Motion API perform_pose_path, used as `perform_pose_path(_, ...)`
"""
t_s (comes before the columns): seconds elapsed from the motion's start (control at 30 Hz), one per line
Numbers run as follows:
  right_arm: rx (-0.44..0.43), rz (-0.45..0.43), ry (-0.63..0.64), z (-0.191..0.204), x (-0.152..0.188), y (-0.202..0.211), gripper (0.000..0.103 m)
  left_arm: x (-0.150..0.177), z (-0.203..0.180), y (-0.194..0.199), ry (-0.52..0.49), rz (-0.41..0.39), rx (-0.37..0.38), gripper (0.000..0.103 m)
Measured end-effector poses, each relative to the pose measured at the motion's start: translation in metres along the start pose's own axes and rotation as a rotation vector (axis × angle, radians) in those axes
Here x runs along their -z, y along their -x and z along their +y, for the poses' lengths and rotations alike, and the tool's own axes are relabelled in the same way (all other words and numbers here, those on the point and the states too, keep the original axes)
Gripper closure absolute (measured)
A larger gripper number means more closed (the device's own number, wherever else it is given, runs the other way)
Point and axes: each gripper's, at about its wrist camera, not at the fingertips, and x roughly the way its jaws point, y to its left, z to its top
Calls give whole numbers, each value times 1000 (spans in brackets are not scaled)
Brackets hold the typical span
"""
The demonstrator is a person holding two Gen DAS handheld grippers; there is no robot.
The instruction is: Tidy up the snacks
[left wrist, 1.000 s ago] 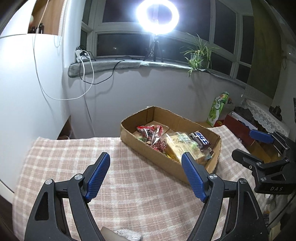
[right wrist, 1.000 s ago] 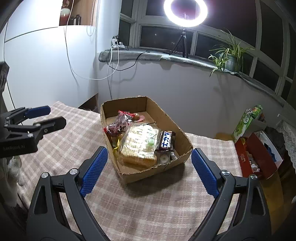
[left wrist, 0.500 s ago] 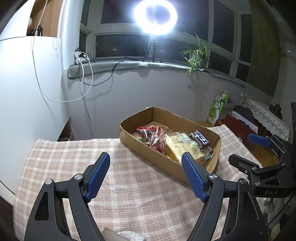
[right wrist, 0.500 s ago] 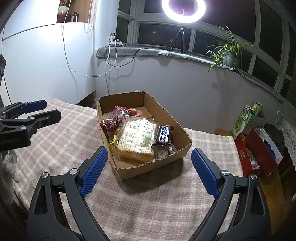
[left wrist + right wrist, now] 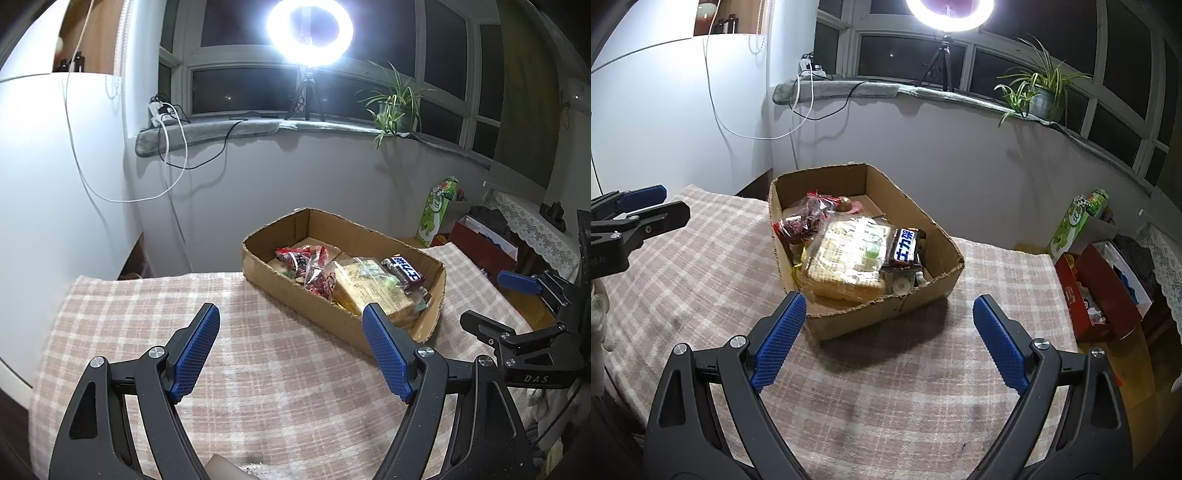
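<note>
Tablecloth (image 5: pixel 701 280), pink and white checked, covers the whole work surface. On its far part sits an open cardboard box (image 5: pixel 923 229) holding the snacks: a big clear pack of biscuits (image 5: pixel 846 258) in the middle, a red-and-clear bag (image 5: pixel 805 221) to its left and a dark chocolate bar (image 5: pixel 905 247) to its right. The left gripper (image 5: pixel 291 347) and right gripper (image 5: pixel 890 339) both hover near the box's near edge, jaws spread wide, nothing between them.
</note>
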Motion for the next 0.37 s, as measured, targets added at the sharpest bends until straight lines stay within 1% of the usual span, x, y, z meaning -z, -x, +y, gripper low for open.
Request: perform_pose_path(0.37, 22, 42, -14, -8, 11, -12, 9, 2, 0, -1, -16, -5, 2, 23)
